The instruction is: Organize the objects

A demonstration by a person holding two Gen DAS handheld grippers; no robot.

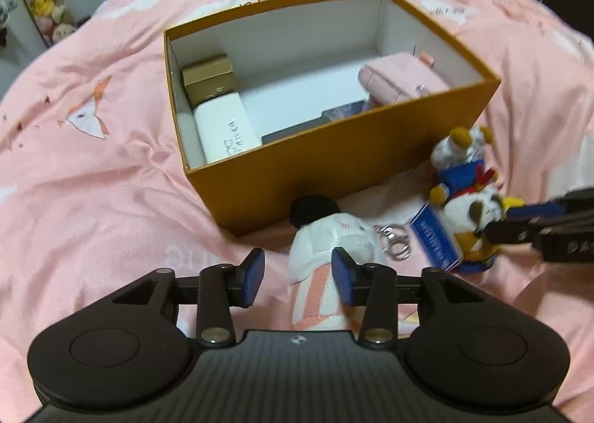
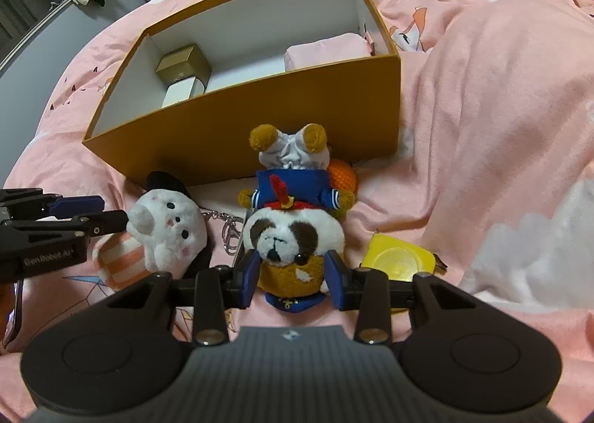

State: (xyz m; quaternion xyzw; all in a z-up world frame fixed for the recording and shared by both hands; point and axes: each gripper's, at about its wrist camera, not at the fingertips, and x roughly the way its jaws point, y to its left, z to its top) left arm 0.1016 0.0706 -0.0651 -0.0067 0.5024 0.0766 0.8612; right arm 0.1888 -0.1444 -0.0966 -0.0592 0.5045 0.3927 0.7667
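An open orange box (image 1: pixel 315 159) (image 2: pixel 260 107) stands on the pink bed. Inside are a gold box (image 1: pixel 208 79) (image 2: pixel 183 64), a white case (image 1: pixel 226 133) and a pink pouch (image 1: pixel 401 83) (image 2: pixel 328 49). A white plush with a black hat (image 1: pixel 330 248) (image 2: pixel 167 226) lies before the box. My left gripper (image 1: pixel 299 280) (image 2: pixel 89 215) is open, its right finger against the plush. A dog plush in a blue sailor suit (image 2: pixel 293 222) (image 1: pixel 471 196) lies head toward me. My right gripper (image 2: pixel 293 278) (image 1: pixel 512 226) has its pads on both sides of the plush's head.
A metal keyring (image 1: pixel 395 243) (image 2: pixel 230 233) and a blue tag (image 1: pixel 436 241) lie between the plushes. A yellow tape measure (image 2: pixel 399 259) lies right of the dog plush, an orange ball (image 2: pixel 343 172) behind it. Pink bedding surrounds the box.
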